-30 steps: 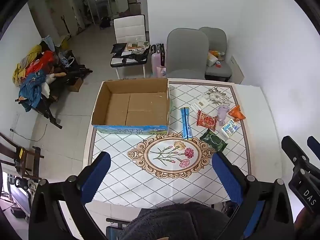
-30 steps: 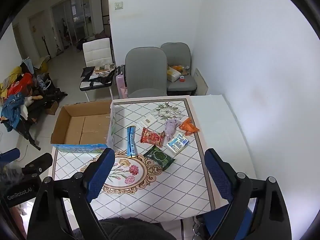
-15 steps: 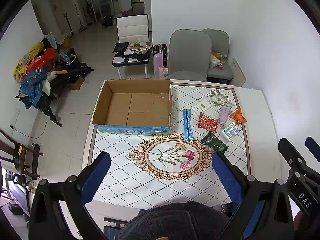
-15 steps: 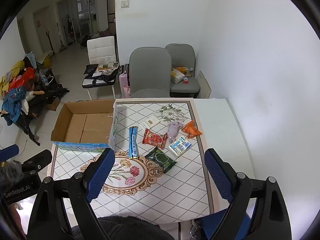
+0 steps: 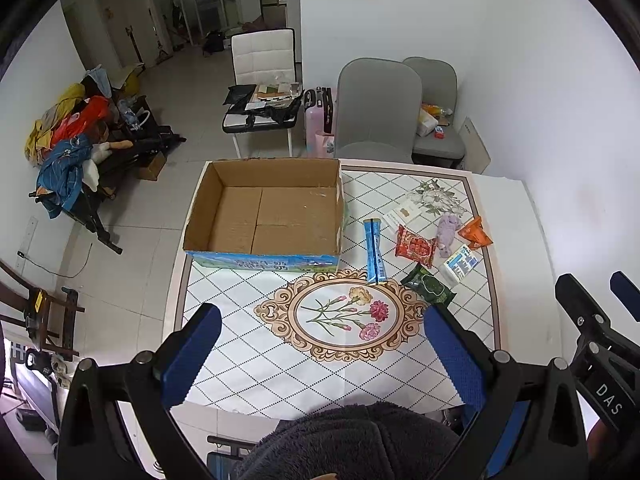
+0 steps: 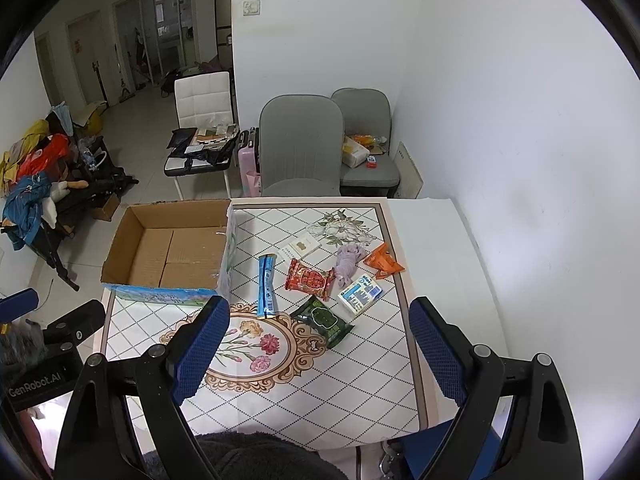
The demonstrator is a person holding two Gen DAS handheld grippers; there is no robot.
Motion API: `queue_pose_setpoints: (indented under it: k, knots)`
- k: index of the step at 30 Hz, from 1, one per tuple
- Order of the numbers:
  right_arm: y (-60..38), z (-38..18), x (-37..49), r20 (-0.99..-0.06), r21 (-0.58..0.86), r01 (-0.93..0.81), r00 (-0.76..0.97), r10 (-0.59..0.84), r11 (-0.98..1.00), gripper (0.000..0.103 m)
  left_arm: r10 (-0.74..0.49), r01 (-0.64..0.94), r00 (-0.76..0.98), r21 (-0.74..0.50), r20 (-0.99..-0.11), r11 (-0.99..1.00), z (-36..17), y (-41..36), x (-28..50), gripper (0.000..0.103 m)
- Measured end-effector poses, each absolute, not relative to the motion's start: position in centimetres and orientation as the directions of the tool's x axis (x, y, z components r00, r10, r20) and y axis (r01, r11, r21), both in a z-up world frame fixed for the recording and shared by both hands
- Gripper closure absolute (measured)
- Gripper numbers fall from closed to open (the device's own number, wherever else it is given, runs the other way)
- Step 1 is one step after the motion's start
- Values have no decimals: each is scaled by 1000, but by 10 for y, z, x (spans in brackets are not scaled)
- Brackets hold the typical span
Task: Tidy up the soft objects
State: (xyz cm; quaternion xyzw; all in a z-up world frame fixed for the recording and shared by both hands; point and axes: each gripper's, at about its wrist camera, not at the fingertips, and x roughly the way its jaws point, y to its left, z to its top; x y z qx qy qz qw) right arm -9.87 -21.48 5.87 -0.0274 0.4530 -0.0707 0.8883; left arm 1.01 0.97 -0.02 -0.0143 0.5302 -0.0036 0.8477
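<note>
Both claws have lifted slightly higher; left claw and right claw hang spread and empty above the desk's near edge, cardboard box at its far-left corner

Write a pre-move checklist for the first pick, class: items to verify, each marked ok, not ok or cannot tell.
1. Cardboard box open and holding nothing: ok.
2. Left tool open, holding nothing: ok.
3. Right tool open, holding nothing: ok.
4. Packets lie apart for a clean grasp: not ok; the red snack packet touches the purple soft toy.
5. Blue stick packet lies clear of its neighbours: ok.
6. How soft the green packet is: cannot tell.
</note>
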Motion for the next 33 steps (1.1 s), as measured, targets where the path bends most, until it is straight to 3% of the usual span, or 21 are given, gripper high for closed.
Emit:
queue_pose_setpoints:
  k: [33]
  knots:
    - [-212,59,-100,-796,-89,98,592,-130,991,10,-30,-5,440,-36,-897,999,5,9,14,0]
